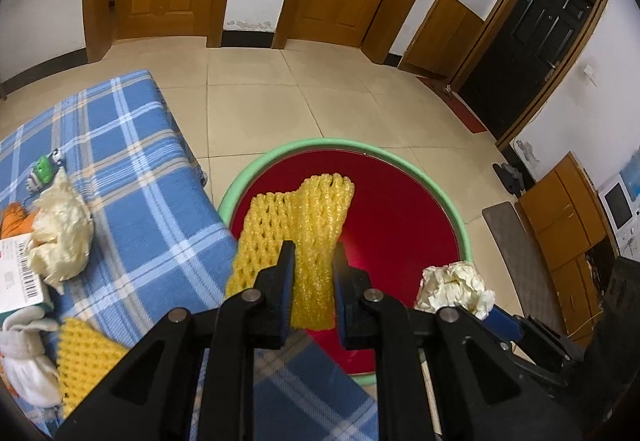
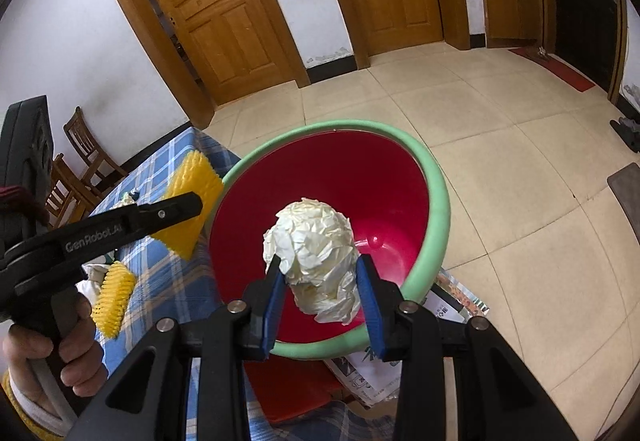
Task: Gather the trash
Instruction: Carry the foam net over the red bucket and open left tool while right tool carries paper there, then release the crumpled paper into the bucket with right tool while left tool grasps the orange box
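My left gripper [image 1: 312, 253] is shut on a yellow foam fruit net [image 1: 316, 225] and holds it over the red basin with a green rim [image 1: 460, 225]. My right gripper [image 2: 318, 265] is shut on a crumpled ball of cream paper [image 2: 314, 241] above the same basin [image 2: 438, 201]. In the right wrist view the left gripper [image 2: 188, 203] and its yellow net [image 2: 192, 185] show at the basin's left edge. In the left wrist view the paper ball [image 1: 454, 287] shows at the basin's right rim.
A table with a blue plaid cloth [image 1: 132, 169] carries another crumpled paper [image 1: 60, 229], a second yellow net [image 1: 84, 357], a barcode label [image 1: 16, 273] and a green toy [image 1: 44, 169]. Printed paper [image 2: 452, 301] lies on the tiled floor under the basin. Wooden chairs [image 2: 80, 161] stand at the left.
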### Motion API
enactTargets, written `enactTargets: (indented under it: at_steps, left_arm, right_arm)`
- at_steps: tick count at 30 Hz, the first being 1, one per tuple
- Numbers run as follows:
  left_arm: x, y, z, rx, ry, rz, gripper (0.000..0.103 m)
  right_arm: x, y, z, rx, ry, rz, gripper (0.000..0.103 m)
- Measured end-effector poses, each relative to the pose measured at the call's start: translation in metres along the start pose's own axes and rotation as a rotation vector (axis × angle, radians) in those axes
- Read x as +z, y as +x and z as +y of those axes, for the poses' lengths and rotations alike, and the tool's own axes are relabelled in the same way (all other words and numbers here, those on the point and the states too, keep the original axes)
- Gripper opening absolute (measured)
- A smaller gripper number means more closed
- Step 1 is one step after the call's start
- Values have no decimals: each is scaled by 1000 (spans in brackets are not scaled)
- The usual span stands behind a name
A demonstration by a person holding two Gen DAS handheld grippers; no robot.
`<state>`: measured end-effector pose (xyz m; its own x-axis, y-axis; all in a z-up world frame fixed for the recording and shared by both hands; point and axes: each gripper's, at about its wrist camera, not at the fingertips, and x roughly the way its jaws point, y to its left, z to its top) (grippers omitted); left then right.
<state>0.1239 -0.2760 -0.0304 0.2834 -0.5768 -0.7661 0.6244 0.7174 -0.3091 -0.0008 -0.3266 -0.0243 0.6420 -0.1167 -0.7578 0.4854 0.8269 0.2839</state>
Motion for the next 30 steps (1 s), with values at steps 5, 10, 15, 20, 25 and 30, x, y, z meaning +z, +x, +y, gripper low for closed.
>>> enactTargets:
  at_steps: [5,10,15,20,25,30]
  left_arm:
    - [1,-1,-2,3,2,-12,48]
    - [3,-6,-1,22,6,-25,50]
    - [5,-14,2,37,-2,-36,56]
    - [9,-22,6,38,-10,-51,57]
    - [13,-34,15,57,-18,-62,57]
    - [15,-48,31,90,-39,-76,57]
  right_arm:
    - [2,5,2,3,6,6,38]
    - [2,6,1,8,6,8,39]
    - [2,5,0,10,7,7,39]
    - [3,5,1,9,7,7,39]
    - [5,6,2,10,-1,3,39]
    - [13,9,7,-2,-22,-12,43]
